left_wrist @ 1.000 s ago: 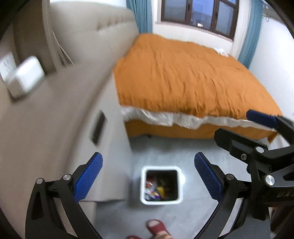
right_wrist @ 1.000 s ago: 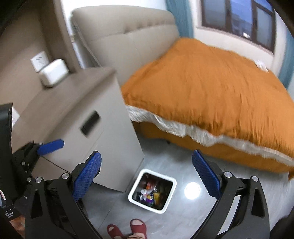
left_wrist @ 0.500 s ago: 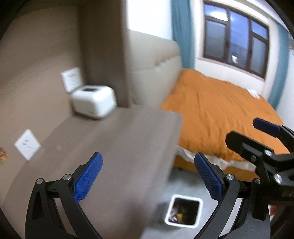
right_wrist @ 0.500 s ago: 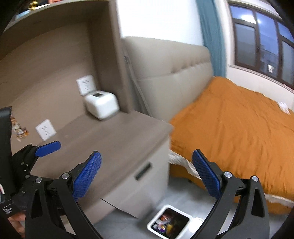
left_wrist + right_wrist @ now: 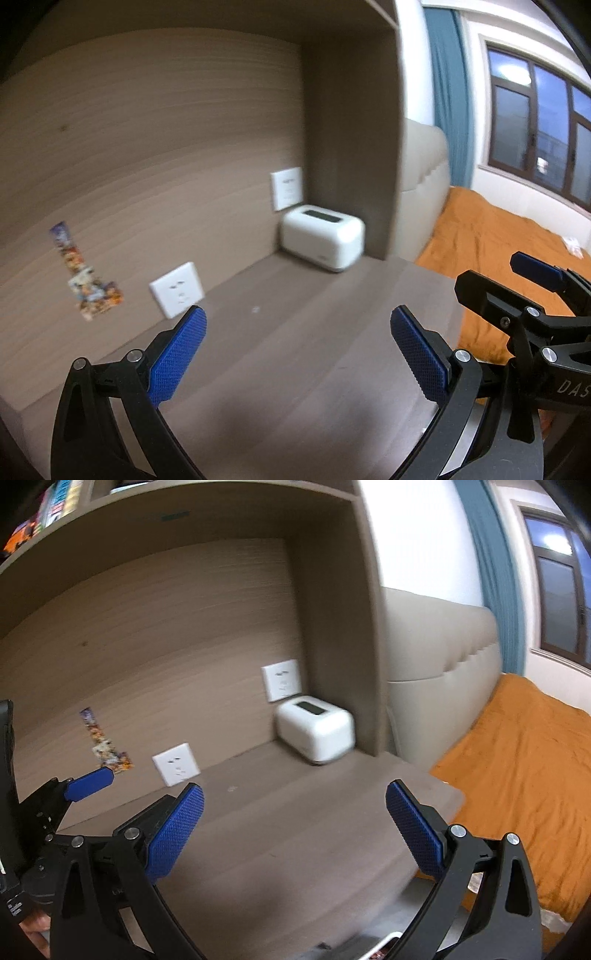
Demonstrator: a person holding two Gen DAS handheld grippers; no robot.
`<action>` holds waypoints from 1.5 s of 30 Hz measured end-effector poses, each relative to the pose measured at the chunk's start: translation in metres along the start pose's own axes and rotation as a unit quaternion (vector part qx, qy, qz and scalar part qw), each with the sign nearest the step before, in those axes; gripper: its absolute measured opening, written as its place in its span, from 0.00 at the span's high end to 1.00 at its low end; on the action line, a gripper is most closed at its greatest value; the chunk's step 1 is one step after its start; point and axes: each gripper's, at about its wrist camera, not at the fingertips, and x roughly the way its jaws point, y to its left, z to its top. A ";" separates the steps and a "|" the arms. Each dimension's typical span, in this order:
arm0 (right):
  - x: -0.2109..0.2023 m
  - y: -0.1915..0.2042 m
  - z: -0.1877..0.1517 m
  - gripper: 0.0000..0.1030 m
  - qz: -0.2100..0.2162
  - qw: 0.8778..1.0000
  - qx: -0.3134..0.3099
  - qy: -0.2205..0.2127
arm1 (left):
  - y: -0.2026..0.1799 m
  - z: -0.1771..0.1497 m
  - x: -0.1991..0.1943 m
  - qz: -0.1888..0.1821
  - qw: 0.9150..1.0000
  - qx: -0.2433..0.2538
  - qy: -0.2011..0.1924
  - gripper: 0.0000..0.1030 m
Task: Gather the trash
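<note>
Bedside nightstand top [image 5: 303,354] with a white box [image 5: 322,242] by the wall socket [image 5: 178,289], left gripper [image 5: 298,354] and right gripper [image 5: 294,830] both spread, holding nothing

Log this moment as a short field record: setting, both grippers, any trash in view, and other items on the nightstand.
setting: bedroom, wooden nightstand top in an alcove beside a bed with an orange cover
left gripper: open, empty, above the nightstand top
right gripper: open, empty, above the same surface
candidate trash: colourful wrapper strip against the back panel, left of the lower wall socket
other items: white box-shaped device in the back corner
</note>
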 end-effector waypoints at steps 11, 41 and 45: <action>0.018 0.059 0.014 0.05 0.035 0.999 -0.033 -0.003 | 0.050 0.002 -0.013 0.025 0.999 -0.027 -0.003 0.05; 0.015 0.087 0.017 0.05 0.014 0.999 -0.037 -0.010 | 0.075 0.004 -0.012 0.020 0.999 -0.033 -0.006 0.05; 0.015 0.088 0.016 0.05 0.011 0.999 -0.038 -0.009 | 0.076 0.003 -0.010 0.021 0.999 -0.030 -0.002 0.05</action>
